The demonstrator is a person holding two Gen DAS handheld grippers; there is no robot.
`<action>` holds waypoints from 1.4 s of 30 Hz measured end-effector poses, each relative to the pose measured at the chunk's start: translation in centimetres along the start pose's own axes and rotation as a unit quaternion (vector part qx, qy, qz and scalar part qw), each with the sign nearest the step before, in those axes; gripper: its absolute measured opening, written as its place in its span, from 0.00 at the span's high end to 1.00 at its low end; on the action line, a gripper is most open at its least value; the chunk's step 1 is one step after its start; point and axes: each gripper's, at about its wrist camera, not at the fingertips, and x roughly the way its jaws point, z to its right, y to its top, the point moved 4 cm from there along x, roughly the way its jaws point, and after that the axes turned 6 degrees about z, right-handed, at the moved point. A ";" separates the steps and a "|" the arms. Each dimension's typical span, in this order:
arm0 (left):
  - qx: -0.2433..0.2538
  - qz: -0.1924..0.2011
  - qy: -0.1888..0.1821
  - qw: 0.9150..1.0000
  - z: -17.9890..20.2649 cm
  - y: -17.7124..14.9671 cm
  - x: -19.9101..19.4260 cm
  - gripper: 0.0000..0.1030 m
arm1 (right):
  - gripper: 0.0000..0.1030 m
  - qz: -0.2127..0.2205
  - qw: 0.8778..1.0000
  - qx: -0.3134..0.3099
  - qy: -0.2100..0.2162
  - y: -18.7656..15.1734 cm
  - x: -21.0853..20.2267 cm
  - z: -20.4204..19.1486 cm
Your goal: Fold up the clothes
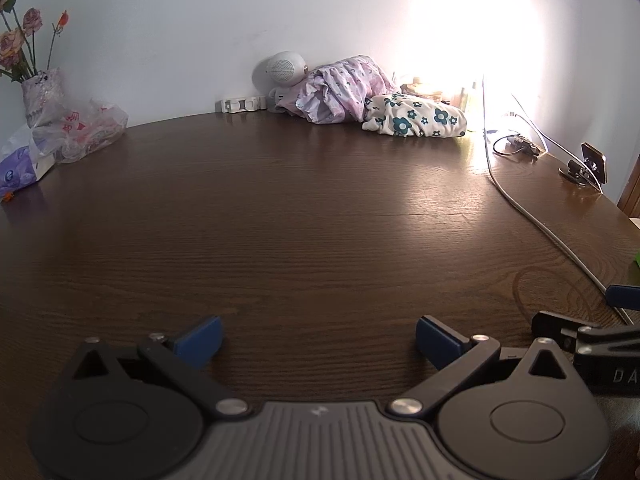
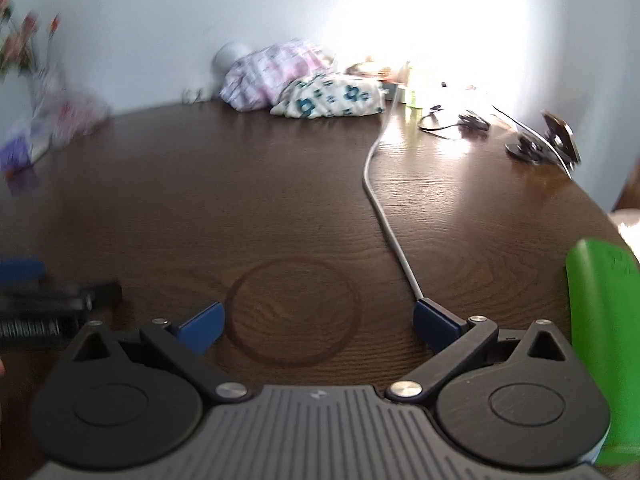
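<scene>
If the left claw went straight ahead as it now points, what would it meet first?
Probably only bare table for a long stretch, then the lilac garment near the wall; depth is hard to judge.

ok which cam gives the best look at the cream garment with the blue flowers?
Left wrist view. The cream floral garment is sharp there, its flower print clear, bunched at the table's far edge against the lilac garment. The right wrist view shows it too, but motion-blurred and partly washed out by glare.

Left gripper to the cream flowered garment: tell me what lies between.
Left wrist view: only bare table between the left gripper and the cream flowered garment.
</scene>
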 end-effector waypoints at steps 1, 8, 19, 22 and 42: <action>0.000 0.000 0.000 1.000 0.0 0.0 0.0 0.00 | 0.01 0.000 1.000 -0.001 0.001 0.0 0.0 -0.1; 0.000 0.000 0.001 1.000 -0.1 0.0 0.0 0.00 | 0.01 -0.001 1.000 -0.010 0.012 0.3 0.3 -0.9; 0.000 0.000 -0.001 1.000 0.1 -0.1 0.0 0.00 | 0.01 -0.001 1.000 -0.017 0.024 0.3 0.3 -1.4; 0.000 0.000 0.000 1.000 0.1 -0.1 0.0 0.00 | 0.01 -0.001 1.000 -0.017 0.025 0.3 0.3 -1.3; -0.002 0.000 -0.002 1.000 0.1 -0.1 0.0 0.00 | 0.01 0.000 1.000 -0.015 0.027 0.3 0.1 -1.3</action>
